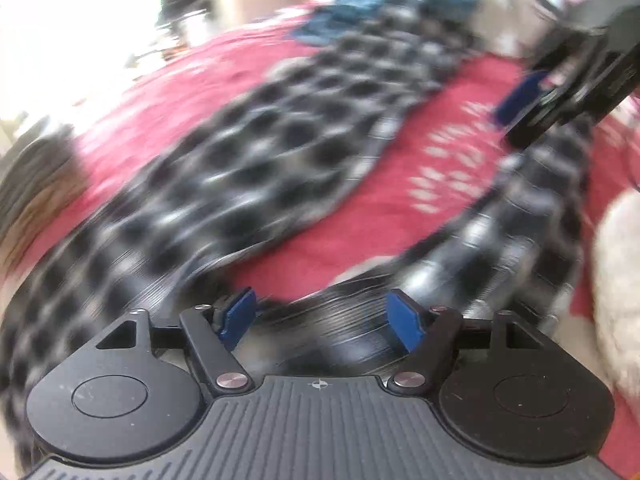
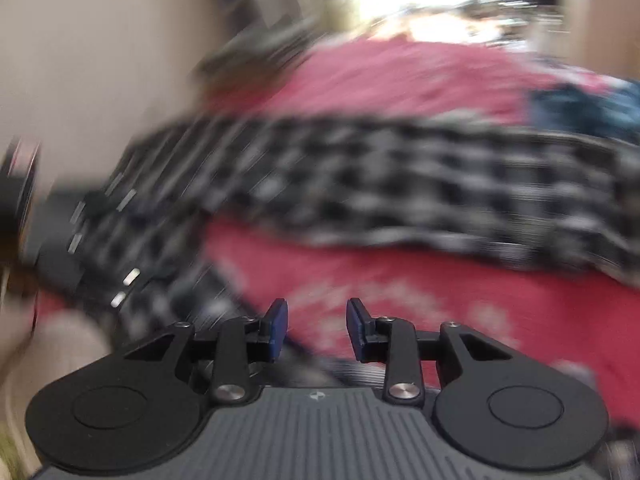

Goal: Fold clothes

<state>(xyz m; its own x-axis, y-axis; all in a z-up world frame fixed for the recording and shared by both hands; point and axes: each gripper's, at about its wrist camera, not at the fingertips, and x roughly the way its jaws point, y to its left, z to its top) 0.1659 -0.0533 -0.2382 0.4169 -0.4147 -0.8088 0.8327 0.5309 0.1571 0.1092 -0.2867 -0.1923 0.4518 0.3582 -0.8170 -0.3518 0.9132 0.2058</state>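
Black-and-white checked flannel garment (image 1: pixel 256 160) lies spread on red patterned bed cover (image 1: pixel 420 216). Left tool (image 1: pixel 320 318) wide apart over cloth, gripping nothing; right tool (image 2: pixel 317 328) half-parted, empty. Likely soft, light, floppy: pinch at a hem edge.

The shirt (image 1: pixel 256 168) lies spread across the bed (image 1: pixel 400 232), running from the near left up toward the far right. Beyond its far end sits a cloth (image 1: pixel 384 4), on the bed too. A sleeve (image 1: pixel 532 216) trails down the right side, with bare bed between it and the body. The left claw (image 1: pixel 320 318) hangs over the near hem; the right claw (image 1: pixel 532 108) is up at the right, above the sleeve.
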